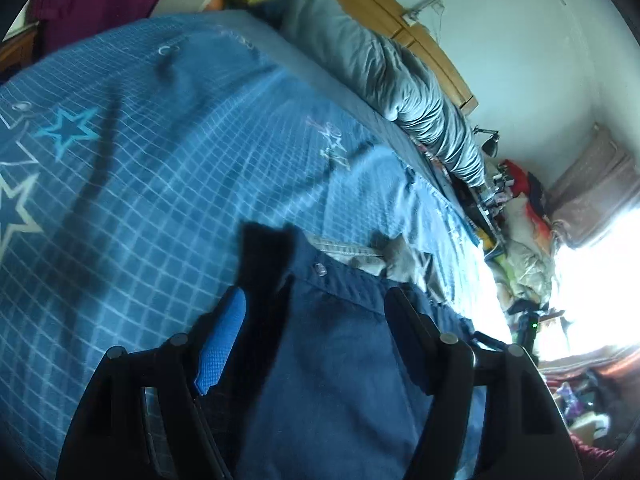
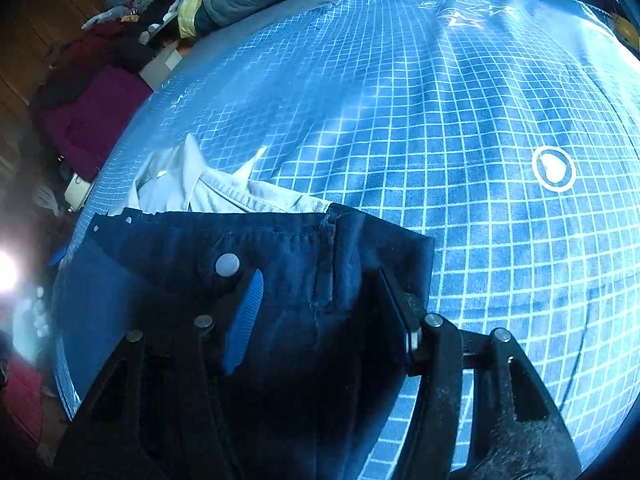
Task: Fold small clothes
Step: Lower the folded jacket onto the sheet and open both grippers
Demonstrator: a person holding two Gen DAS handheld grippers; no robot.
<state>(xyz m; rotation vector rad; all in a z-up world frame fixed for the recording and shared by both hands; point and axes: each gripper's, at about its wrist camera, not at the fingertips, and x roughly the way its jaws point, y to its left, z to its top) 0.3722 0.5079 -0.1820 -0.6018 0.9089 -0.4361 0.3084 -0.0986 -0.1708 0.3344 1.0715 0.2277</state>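
One dark blue garment (image 2: pixel 280 248), lower centre; one pale garment (image 2: pixel 192 188), centre left; one grid-patterned bed (image 2: pixel 460 120); one grey duvet (image 1: pixel 384 68), upper centre; two grippers, four fingers.

A pair of jeans (image 2: pixel 288 264) lies on the bed (image 2: pixel 460 120), overlapping a shirt (image 2: pixel 192 184) behind it. A rolled duvet (image 1: pixel 384 68) runs along the bed's far edge, against the headboard (image 1: pixel 420 36).

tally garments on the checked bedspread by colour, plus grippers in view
Dark blue garment: 1
Pale grey-white garment: 1
Grippers, left gripper and right gripper, both open over the dark blue cloth: 2
Total: 4
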